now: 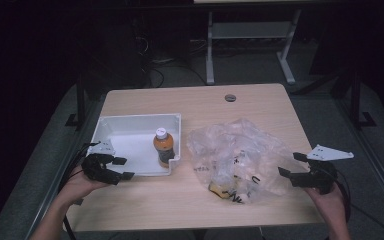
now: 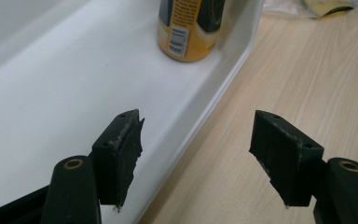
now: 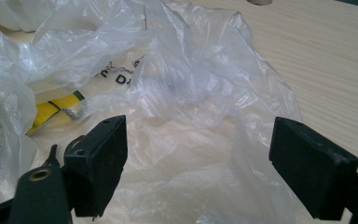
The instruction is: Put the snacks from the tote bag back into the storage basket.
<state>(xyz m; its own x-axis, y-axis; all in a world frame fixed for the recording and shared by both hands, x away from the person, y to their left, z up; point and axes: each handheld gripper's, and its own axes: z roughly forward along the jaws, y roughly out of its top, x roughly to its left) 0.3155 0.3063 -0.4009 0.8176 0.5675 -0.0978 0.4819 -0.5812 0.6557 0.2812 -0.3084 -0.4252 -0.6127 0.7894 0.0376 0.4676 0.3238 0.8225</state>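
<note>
In the high view we see a wooden table (image 1: 190, 200) with a white tray (image 1: 130, 131) on its left half. An orange bottle (image 1: 163, 147) with a white cap stands upright inside the tray, close to the right wall. To the right of the tray, apart from it, lies a crumpled clear plastic bag (image 1: 235, 155) with something yellow inside near its front edge. The left gripper (image 1: 121, 168) is at the front left corner of the tray, and its jaws stand apart with nothing between them. The right gripper (image 1: 289, 165) is just at the right edge of the bag, also with its jaws apart.

In the left gripper view we look along the two black jaws of the left gripper (image 2: 196, 154). They are wide apart, and the front wall of the tray (image 2: 200, 112) runs between them, but the pads do not touch it. The bottle (image 2: 189, 30) stands farther ahead, in the corner of the tray, and we see only its lower part with the label.

In the right gripper view the right gripper (image 3: 198, 154) also has its jaws wide apart. The plastic bag (image 3: 177, 93) lies between and beyond them, and we cannot tell if the film touches the pads. A yellow packet (image 3: 51, 112) shows through the film at the left.
</note>
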